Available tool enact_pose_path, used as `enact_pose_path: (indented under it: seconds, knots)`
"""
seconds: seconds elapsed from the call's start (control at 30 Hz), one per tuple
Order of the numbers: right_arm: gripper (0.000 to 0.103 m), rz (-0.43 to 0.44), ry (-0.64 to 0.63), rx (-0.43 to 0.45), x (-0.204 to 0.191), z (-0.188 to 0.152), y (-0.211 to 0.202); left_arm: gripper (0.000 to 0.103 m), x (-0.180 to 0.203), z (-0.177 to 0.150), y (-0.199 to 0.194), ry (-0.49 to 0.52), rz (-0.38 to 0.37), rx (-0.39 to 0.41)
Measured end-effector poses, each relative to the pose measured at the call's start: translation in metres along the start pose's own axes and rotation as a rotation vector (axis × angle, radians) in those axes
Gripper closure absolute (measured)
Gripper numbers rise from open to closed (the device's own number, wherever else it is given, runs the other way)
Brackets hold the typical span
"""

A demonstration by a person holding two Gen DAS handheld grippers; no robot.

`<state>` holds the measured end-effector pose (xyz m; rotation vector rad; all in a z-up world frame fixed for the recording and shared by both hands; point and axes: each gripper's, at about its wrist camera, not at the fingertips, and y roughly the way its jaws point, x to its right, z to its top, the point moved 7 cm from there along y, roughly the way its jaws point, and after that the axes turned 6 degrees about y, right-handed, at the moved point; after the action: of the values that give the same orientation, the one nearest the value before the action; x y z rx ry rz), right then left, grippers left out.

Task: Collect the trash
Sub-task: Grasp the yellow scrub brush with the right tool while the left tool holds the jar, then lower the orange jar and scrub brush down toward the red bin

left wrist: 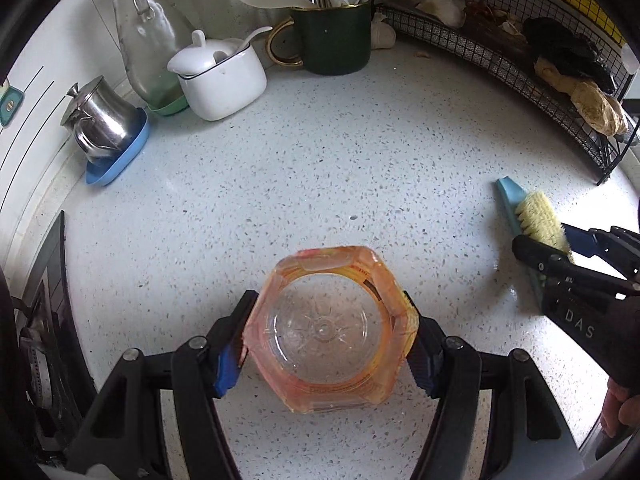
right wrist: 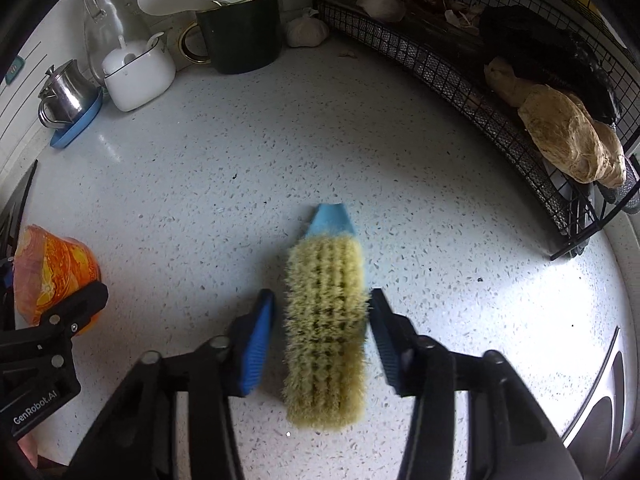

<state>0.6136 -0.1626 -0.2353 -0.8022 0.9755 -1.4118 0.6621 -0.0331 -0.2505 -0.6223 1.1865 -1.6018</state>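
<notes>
Steel lidded pitcher (left wrist: 98, 114) stood on a blue saucer (left wrist: 120, 156) at the far left of the speckled white countertop (left wrist: 320, 168). Beside it: a clear glass bottle (left wrist: 142, 36), then a white lidded sugar pot (left wrist: 222, 76) with a spoon. A dark green mug (left wrist: 334, 36), gold-handled, held white spatulas and metal utensils. Garlic bulb (right wrist: 306, 30) lay just beside the mug. Black wire rack (left wrist: 520, 76) at right carried ginger root (right wrist: 568, 138).

Left gripper (left wrist: 330, 336): fingers pressed against both sides of a clear orange-labelled plastic bottle (left wrist: 326, 332), seen base-on over the near counter.

Right gripper (right wrist: 322, 344): fingers spread on either side of a blue-backed scrub brush (right wrist: 326, 320), bristles up; whether they touched it could not be told.
</notes>
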Motion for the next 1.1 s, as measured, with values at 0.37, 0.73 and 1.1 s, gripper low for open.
enact_pose_path:
  seconds: [0.37, 0.73, 1.1]
  knots:
    - [0.068, 0.044, -0.022, 0.018, -0.030, -0.035, -0.053, 0.038, -0.010, -0.043, -0.047, -0.020, -0.048, 0.054]
    - [0.068, 0.080, -0.034, 0.091, -0.058, -0.095, -0.139, 0.038, -0.022, -0.114, -0.127, -0.052, -0.059, 0.136]
    - [0.068, 0.125, -0.047, 0.134, -0.092, -0.197, -0.192, 0.038, -0.036, -0.222, -0.200, -0.064, -0.030, 0.179]
